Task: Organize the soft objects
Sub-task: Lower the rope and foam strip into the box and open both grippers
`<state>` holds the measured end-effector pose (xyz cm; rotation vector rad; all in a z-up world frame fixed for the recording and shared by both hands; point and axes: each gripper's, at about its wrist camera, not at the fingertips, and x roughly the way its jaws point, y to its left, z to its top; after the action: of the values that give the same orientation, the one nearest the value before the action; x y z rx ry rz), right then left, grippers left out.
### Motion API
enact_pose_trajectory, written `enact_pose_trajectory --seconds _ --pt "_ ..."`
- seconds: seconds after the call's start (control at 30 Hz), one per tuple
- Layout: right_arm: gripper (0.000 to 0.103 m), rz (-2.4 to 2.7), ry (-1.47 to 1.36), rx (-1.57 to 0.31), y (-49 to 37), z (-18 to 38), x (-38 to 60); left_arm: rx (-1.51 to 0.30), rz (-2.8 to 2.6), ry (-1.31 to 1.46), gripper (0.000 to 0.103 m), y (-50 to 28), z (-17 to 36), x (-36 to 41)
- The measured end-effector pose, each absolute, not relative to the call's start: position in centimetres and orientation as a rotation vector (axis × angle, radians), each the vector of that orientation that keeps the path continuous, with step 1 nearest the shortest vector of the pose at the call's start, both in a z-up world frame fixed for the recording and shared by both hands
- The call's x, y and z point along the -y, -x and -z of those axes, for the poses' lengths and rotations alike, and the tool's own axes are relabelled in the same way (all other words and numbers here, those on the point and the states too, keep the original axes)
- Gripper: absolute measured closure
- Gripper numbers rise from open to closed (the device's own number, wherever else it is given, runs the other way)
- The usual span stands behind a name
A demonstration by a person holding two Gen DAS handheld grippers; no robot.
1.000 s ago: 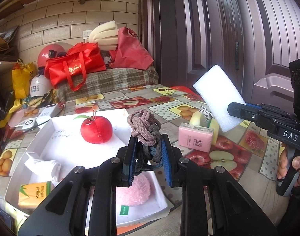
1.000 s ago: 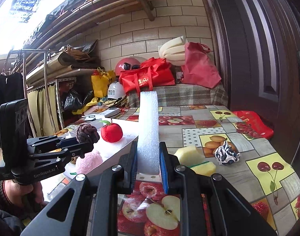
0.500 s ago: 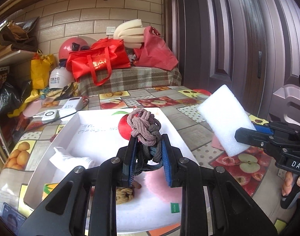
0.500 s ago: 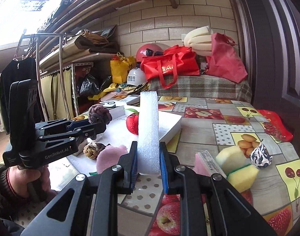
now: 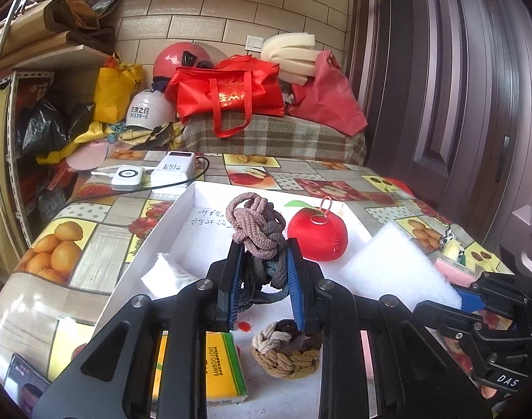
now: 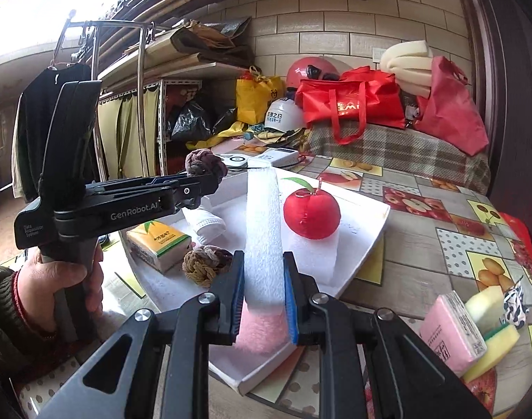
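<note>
My left gripper (image 5: 264,265) is shut on a knotted rope ball (image 5: 255,230) of pink-grey cord, held above the white tray (image 5: 168,216). My right gripper (image 6: 264,289) is shut on a white foam slab (image 6: 264,230), standing on edge over the tray's near corner (image 6: 370,244). In the tray lie a red plush apple (image 5: 316,235), a tan and brown rope knot (image 5: 286,352), a tissue pack (image 5: 224,366), a folded white cloth (image 5: 164,276) and a pink fluffy pad (image 6: 262,331). The left gripper shows in the right wrist view (image 6: 210,178), held by a hand (image 6: 59,279).
On the fruit-print tablecloth right of the tray lie a pink soap pack (image 6: 451,335), yellow sponges (image 6: 493,328) and a black-and-white cloth scrap (image 6: 515,300). Two power banks (image 5: 154,174) sit beyond the tray. Red bags (image 5: 231,94) and helmets (image 5: 145,110) crowd the back; a dark door (image 5: 458,87) stands right.
Both grippers have swung left from the table's right side to over the tray, each carrying its object. The rope knot and tissue pack have come into view below the left gripper.
</note>
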<state>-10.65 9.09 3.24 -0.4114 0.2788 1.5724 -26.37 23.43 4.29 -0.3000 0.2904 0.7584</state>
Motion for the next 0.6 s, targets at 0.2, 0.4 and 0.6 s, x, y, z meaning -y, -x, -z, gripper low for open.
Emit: enact_pose_trajectory --seconds 0.2,0.4,0.6 --pt "0.084 -1.565 0.417 -0.327 10.3 -3.0 -12.0 -0.298 -0.774 0.300 0.080 26.2 -4.3 -24.3" --pt "0.084 -1.539 0.426 -0.329 10.5 -3.0 -14.6 -0.300 -0.790 0.350 0.080 26.6 -4.1 -26.0" --pt "0.032 -1.504 0.412 -0.319 10.4 -3.2 -14.7 -0.263 -0.869 0.367 0.014 27.6 -4.2 -26.0"
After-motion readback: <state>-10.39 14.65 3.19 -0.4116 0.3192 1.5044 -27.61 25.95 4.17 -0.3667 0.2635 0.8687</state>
